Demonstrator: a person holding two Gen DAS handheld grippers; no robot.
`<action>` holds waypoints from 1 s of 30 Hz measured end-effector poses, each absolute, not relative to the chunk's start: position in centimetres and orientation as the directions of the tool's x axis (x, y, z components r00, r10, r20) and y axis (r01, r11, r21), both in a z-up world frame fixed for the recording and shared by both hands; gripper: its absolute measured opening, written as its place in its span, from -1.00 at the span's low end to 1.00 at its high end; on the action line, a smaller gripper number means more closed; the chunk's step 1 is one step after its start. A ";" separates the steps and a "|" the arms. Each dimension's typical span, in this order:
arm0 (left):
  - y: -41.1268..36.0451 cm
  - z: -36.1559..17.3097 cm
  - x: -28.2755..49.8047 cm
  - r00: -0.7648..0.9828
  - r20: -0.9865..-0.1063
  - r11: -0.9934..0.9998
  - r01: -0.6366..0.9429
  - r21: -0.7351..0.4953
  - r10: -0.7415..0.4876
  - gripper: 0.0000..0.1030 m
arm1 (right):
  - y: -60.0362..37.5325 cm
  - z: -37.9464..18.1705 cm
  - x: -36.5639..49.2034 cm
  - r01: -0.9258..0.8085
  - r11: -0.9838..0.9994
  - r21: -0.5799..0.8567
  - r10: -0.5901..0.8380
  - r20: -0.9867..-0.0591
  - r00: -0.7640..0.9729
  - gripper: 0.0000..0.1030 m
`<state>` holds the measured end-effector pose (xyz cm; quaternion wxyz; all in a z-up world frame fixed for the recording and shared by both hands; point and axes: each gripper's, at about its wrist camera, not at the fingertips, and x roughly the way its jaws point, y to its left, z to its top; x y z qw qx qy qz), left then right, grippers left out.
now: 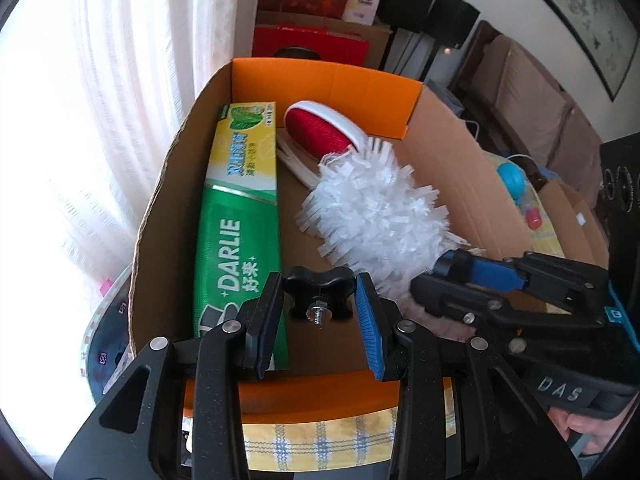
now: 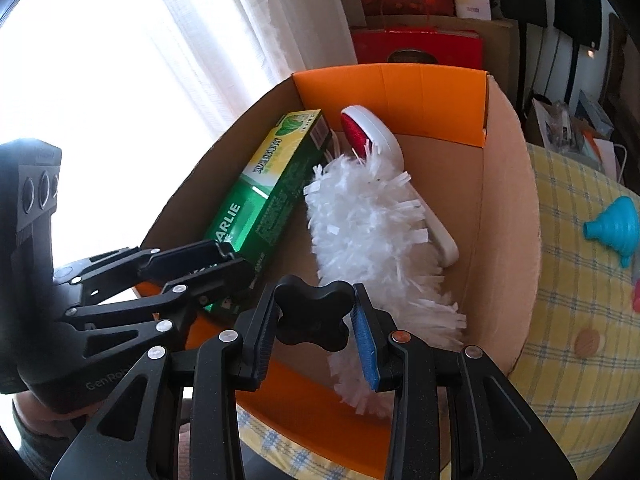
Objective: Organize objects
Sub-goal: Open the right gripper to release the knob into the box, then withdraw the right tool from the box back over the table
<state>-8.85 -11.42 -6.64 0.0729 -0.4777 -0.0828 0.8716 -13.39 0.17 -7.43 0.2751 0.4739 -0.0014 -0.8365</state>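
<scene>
- Left wrist view: the left gripper (image 1: 318, 300) is clamped on a black star knob (image 1: 316, 286), its pads pressing two opposite lobes. The knob hangs over the near end of the cardboard box (image 1: 360, 80), above bare floor between the toothpaste carton (image 1: 240, 208) and the white duster (image 1: 368, 216).
- The knob's threaded stud points back toward the camera and slightly down. Its axis therefore runs roughly along the fingers, with the lobed head facing into the box.
- To place it well, I would go lower before letting go, aim for the bare cardboard, and keep clear of the carton's edge so the knob does not roll under it.
- The right gripper (image 1: 452, 268) sits just beside it on the right, near the duster's handle end. From here I cannot tell what it holds.
- Right wrist view: the right gripper (image 2: 312, 316) is closed on a second star knob (image 2: 310, 312), held over the box's near orange wall (image 2: 280, 396), just beside the duster's fringe.
- This knob shows its lobed face to the camera. No stud is visible, so I cannot tell which way its axis points.
- A good release probably means moving further in past the near wall and avoiding the fringe.
- The left gripper (image 2: 232, 264) appears on the left over the carton's near end, so the two hands are close. Releasing one at a time would be safer.
</scene>
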 end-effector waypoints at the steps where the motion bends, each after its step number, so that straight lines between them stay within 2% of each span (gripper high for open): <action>1: -11.6 -6.8 -8.9 -0.530 -0.822 -0.975 -0.045 -0.218 0.208 -0.34 | 0.3 -7.4 -13.5 0.453 -0.851 0.264 -0.460 -0.792 -0.403 -0.28; 6: -12.3 -6.9 -8.9 -0.529 -0.819 -0.970 -0.029 -0.242 0.220 -0.31 | 1.1 -7.1 -13.8 0.433 -0.853 0.291 -0.473 -0.781 -0.408 -0.26; 8: -12.4 -6.6 -8.8 -0.532 -0.817 -0.969 -0.027 -0.247 0.223 -0.21 | 1.1 -6.8 -13.7 0.432 -0.854 0.289 -0.472 -0.779 -0.413 -0.19; 11: -12.5 -6.0 -8.6 -0.542 -0.806 -0.964 -0.031 -0.264 0.238 -0.01 | 1.2 -6.4 -13.5 0.433 -0.853 0.291 -0.477 -0.772 -0.420 -0.11; 13: -12.6 -5.4 -8.3 -0.561 -0.797 -0.967 -0.023 -0.256 0.224 0.28 | 1.5 -6.0 -13.3 0.431 -0.856 0.286 -0.474 -0.766 -0.434 0.00; 24: -13.0 -2.8 -7.3 -0.611 -0.762 -0.968 -0.031 -0.250 0.217 0.36 | 4.8 -2.5 -11.5 0.397 -0.896 0.200 -0.407 -0.727 -0.553 0.19; 26: -12.5 -2.3 -6.9 -0.620 -0.753 -0.968 -0.043 -0.248 0.221 0.47 | 5.4 -2.2 -11.3 0.387 -0.902 0.189 -0.395 -0.723 -0.567 0.23; 30: -11.4 -1.4 -6.3 -0.637 -0.737 -0.968 -0.066 -0.241 0.226 0.62 | 6.9 -1.7 -11.0 0.356 -0.919 0.168 -0.362 -0.717 -0.596 0.51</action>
